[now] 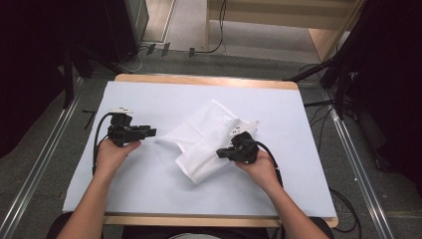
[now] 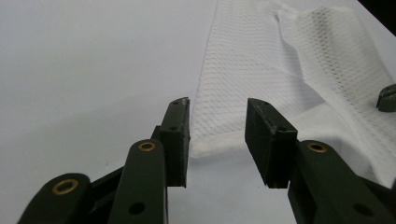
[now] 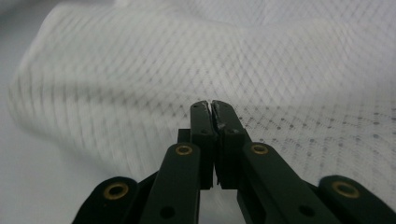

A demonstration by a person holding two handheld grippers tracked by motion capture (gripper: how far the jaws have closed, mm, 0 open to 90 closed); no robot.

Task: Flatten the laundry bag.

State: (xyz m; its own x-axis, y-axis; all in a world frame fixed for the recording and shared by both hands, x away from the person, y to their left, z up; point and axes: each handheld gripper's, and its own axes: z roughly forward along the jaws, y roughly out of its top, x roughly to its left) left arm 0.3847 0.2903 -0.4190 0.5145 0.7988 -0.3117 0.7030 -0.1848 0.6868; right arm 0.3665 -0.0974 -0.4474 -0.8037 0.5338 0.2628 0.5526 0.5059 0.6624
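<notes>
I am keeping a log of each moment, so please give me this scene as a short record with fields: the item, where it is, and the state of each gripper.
item: white mesh garment, partly folded
location: middle of the white table cover
left gripper: jaws open, at the garment's left corner, hem lying between them
right gripper: jaws closed together, over the garment's right side; whether it pinches cloth, I cannot tell
hands: one holds each gripper

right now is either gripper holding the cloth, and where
Left gripper is open, its fingers either side of the white mesh cloth's hemmed corner, not gripping. Right gripper is shut; any hold cannot be told.
</notes>
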